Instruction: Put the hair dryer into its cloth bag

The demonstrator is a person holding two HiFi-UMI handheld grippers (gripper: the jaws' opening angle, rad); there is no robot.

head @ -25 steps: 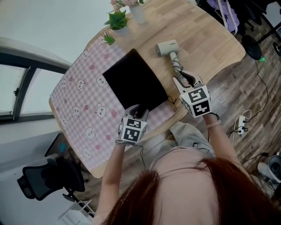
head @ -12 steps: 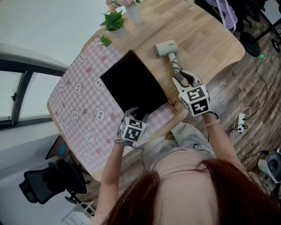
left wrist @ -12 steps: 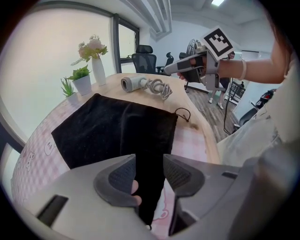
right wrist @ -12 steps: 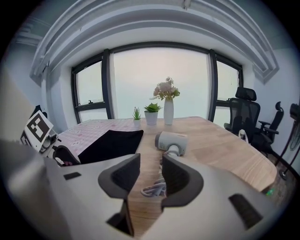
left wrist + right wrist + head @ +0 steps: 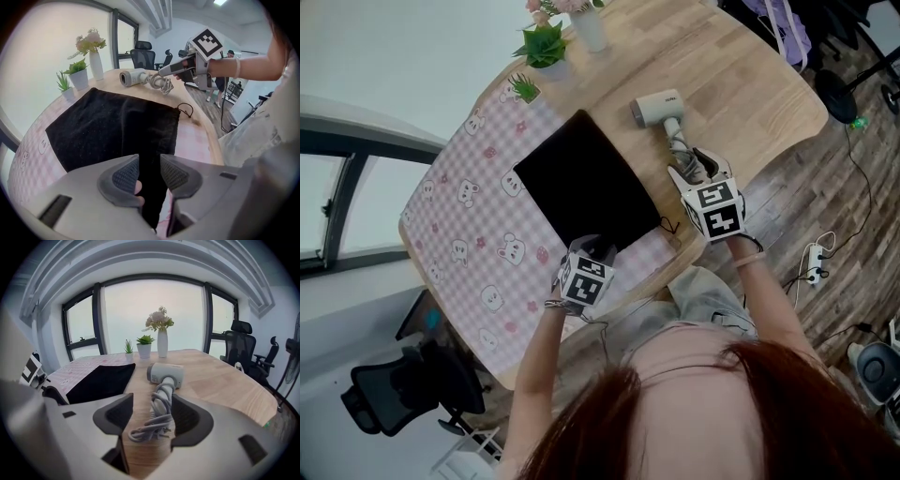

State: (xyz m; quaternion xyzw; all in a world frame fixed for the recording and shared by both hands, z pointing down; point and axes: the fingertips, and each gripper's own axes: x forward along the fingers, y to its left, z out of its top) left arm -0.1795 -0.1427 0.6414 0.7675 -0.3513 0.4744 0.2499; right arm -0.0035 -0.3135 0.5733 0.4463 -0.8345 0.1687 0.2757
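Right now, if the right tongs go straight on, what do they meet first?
The coiled cord of the hair dryer: it lies between the right tongs, whose jaws have just been opening. Contact looks very near, though depth is unclear.

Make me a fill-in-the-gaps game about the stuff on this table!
1. The pale grey hair dryer lies on the bare ____ table.
2. The flat black cloth bag lies on the ____ checked tablecloth with little bears on it.
3. The flowers stand in a tall ____ vase.

Missing words: wooden; pink; white.
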